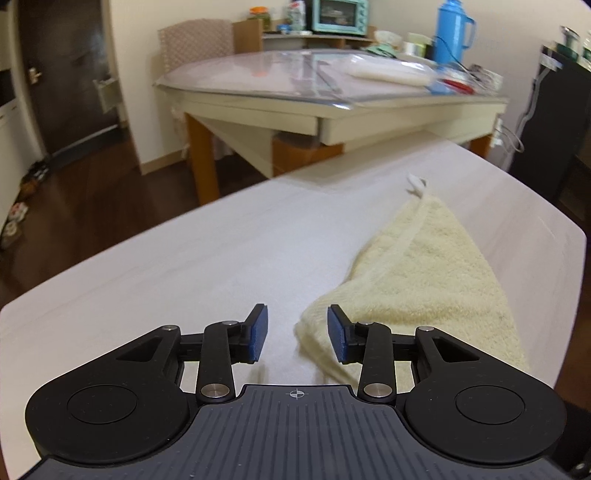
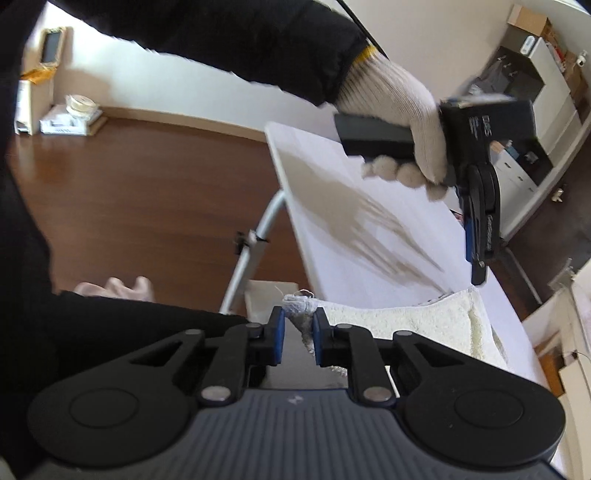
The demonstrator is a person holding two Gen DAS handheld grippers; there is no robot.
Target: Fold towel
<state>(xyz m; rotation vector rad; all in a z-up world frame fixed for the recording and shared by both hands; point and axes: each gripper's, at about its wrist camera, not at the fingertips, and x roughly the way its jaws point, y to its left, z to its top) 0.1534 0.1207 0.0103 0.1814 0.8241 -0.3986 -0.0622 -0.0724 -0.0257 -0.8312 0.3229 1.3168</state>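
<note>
Cream towel [image 1: 424, 280] on a white tabletop [image 1: 184, 266]; black tongs [image 1: 297, 334] with blue pads [image 1: 258, 332]; white knit glove [image 2: 402, 122], black sleeve [image 2: 258, 40]; blue flask [image 1: 452, 31] far right.

Even indoor light in the left wrist view, warm and a little dim; soft glare on the clear plastic sheet over the far cream table [image 1: 295, 74] toward 12 o'clock. Brighter, cooler light in the right wrist view, with a streaked grey shadow on the white counter [image 2: 369, 206]. Motion blur on the white-gloved hand [image 2: 402, 118] at 1 o'clock. Strong fisheye bending, corners darkened.
</note>
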